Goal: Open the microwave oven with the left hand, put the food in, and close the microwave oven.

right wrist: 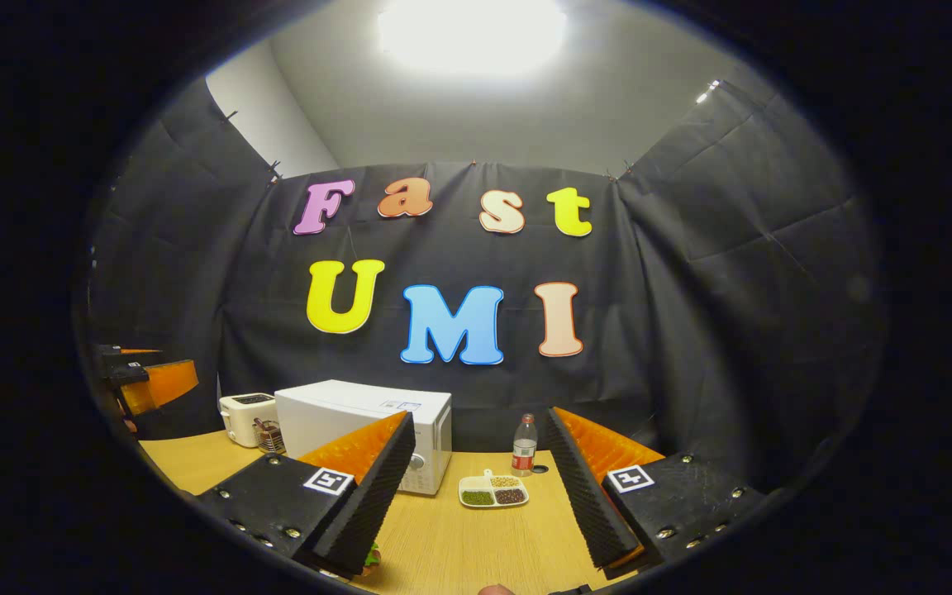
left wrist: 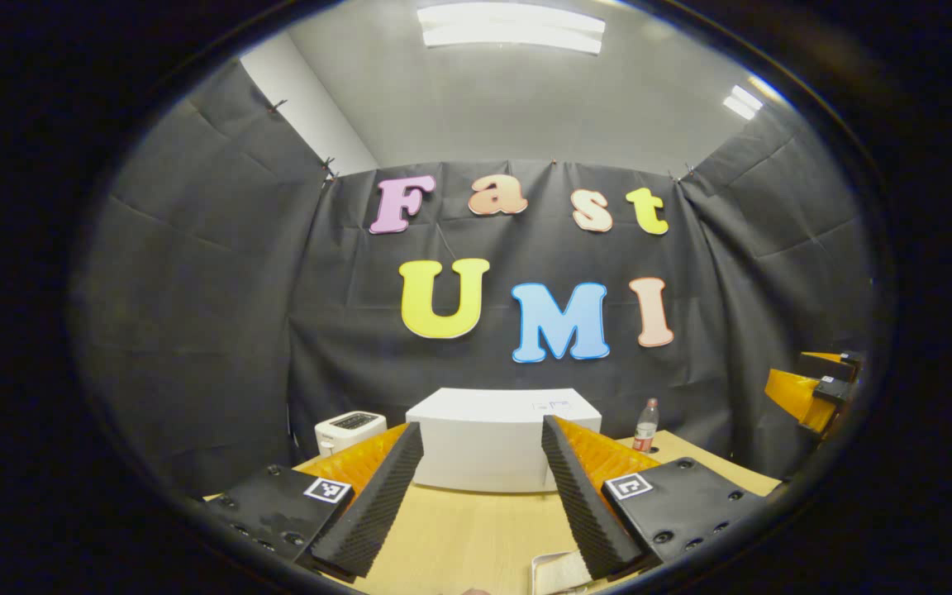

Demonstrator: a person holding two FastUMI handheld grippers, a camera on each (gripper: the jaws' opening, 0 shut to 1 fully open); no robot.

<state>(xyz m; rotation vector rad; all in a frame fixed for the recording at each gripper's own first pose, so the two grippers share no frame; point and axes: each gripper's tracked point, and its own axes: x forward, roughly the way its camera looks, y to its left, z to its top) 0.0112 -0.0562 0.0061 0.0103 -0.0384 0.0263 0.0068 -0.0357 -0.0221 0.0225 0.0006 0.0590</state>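
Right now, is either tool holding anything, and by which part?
Nothing is held. The left tool and the right tool both stand open with nothing between their fingers; the microwave sits untouched farther back.

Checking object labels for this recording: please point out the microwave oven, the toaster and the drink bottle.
microwave oven (right wrist: 335,417): right gripper view, white side panel.
toaster (right wrist: 246,419): right gripper view, front face, left of the oven.
drink bottle (right wrist: 524,446): right gripper view, mid body, above the label.

perhaps nothing legible anywhere
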